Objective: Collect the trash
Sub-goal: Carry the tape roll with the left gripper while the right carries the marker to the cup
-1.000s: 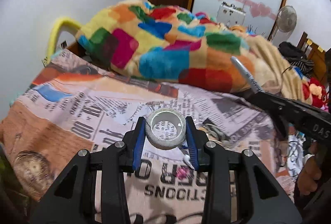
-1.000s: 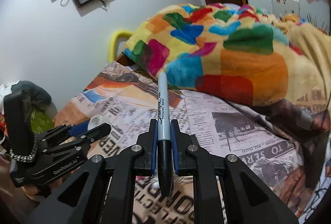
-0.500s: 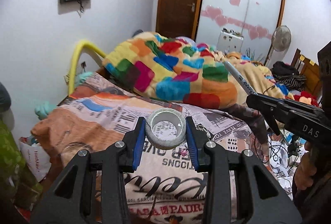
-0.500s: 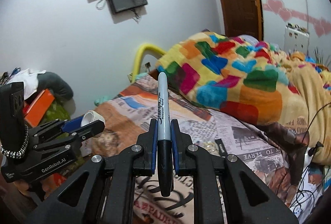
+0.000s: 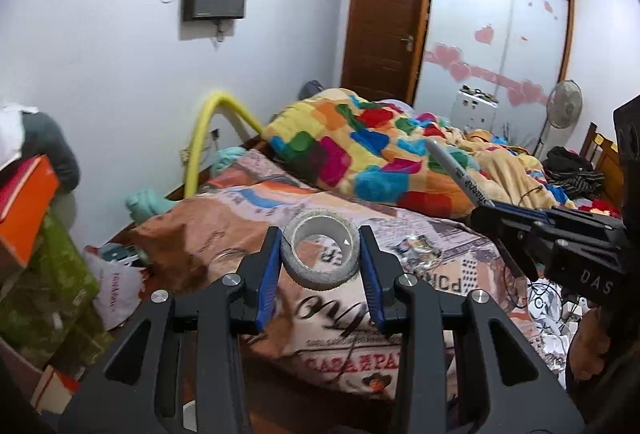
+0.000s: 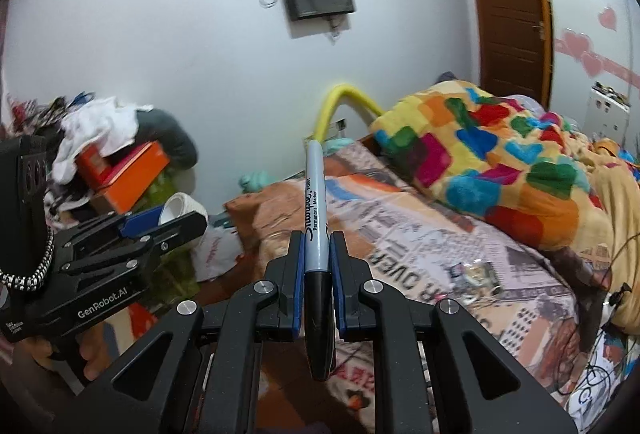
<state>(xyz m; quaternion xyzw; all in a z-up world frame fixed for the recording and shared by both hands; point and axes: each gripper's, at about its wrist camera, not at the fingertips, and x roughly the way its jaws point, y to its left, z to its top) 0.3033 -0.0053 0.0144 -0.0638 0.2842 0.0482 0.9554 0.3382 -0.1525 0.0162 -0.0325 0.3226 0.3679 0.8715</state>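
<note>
You hold both items above the bed point(image 5: 360, 322).
Your left gripper point(image 5: 320, 258) fingers clamp the tape roll point(image 5: 320, 254); your right gripper point(image 6: 316, 266) fingers pinch the marker point(image 6: 316, 234), tip pointing up.

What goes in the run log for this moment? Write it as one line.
left gripper: shut on tape roll | right gripper: shut on marker | both above bed | wrapper left on bed

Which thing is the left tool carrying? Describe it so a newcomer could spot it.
Over the newspaper-print bedspread, find the left tool. Clamped between its blue pads is a tape roll, grey and ring-shaped with a white core, unlike the slim marker beside it.
</note>
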